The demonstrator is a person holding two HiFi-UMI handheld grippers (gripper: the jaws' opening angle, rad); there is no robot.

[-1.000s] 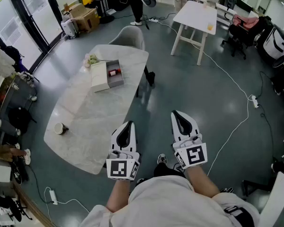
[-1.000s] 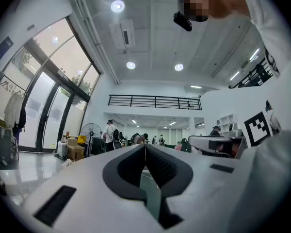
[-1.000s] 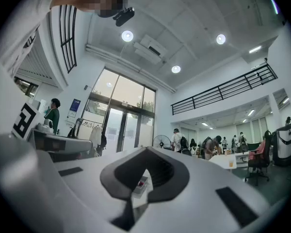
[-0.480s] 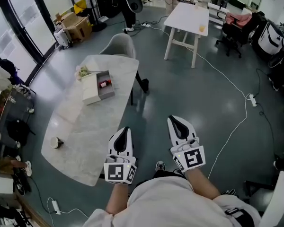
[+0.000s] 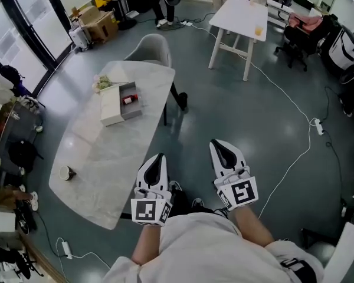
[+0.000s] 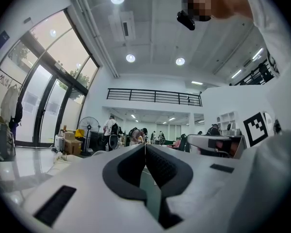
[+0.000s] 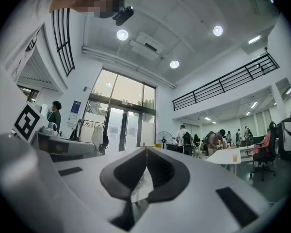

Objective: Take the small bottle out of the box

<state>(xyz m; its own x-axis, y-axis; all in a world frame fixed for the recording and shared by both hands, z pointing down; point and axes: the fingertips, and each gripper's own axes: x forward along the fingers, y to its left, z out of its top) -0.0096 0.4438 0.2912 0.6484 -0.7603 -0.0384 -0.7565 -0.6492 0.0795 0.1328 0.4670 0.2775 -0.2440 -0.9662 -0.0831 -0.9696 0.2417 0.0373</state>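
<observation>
A grey open box (image 5: pixel 131 106) with its white lid (image 5: pixel 110 106) beside it lies on the far end of a long marble table (image 5: pixel 100 158). Inside the box is a small red-and-dark bottle (image 5: pixel 127 99). My left gripper (image 5: pixel 157 162) and right gripper (image 5: pixel 222 148) hang close to my body, over the floor beside the table's near end, well short of the box. Both are shut and empty. In the left gripper view the left gripper (image 6: pixel 145 147) has its jaws meeting at the tip; the right gripper (image 7: pixel 146 149) in its own view shows the same.
A small cup (image 5: pixel 65 173) stands at the table's left edge. A bunch of pale flowers (image 5: pixel 102 83) lies behind the box. A grey chair (image 5: pixel 148 48) sits at the far end. A white table (image 5: pixel 239 19), cardboard boxes (image 5: pixel 98 24), floor cables (image 5: pixel 293 158) and people fill the room beyond.
The view has shifted as I walk; the table and box now sit slightly lower and closer in the head view. Both grippers stay shut and in the same pose.
</observation>
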